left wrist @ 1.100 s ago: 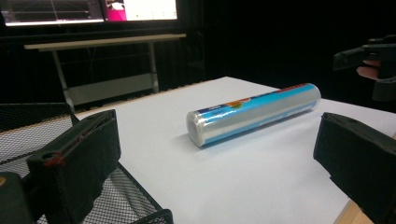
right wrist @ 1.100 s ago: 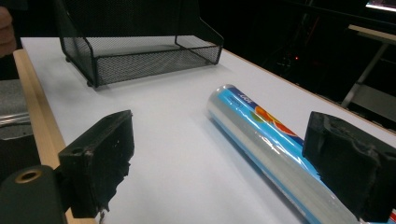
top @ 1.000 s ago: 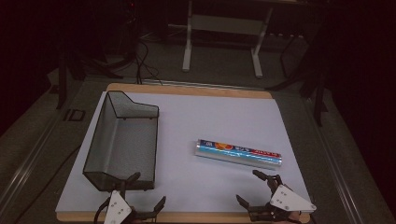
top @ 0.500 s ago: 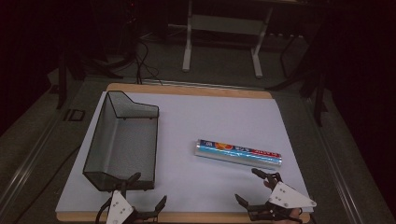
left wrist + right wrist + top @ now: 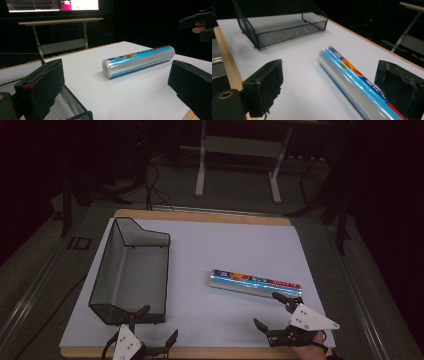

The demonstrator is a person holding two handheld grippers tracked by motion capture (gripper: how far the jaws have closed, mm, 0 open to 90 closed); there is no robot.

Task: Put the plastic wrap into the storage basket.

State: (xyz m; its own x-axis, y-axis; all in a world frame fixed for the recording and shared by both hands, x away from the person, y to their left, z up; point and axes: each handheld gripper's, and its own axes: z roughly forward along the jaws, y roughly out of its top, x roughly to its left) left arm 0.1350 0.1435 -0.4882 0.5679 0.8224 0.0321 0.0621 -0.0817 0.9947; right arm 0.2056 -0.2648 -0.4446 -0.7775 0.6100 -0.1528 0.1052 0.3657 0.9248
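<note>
white mat (image 5: pixel 240 245) | metal stand (image 5: pixel 235 155) | monitor (image 5: pixel 52 5)

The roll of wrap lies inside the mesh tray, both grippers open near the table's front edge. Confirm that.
Not inside: the high view shows the roll of wrap lying on the white table, apart from the mesh tray. Both grippers, left and right, are open near the front edge.

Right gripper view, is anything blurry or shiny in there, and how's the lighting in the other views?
Right gripper view: glare streaks along the foil roll, its near end soft. Left gripper view: the near mesh tray looks blurred, background dark. High view: the white table is lit, surroundings nearly black.
</note>
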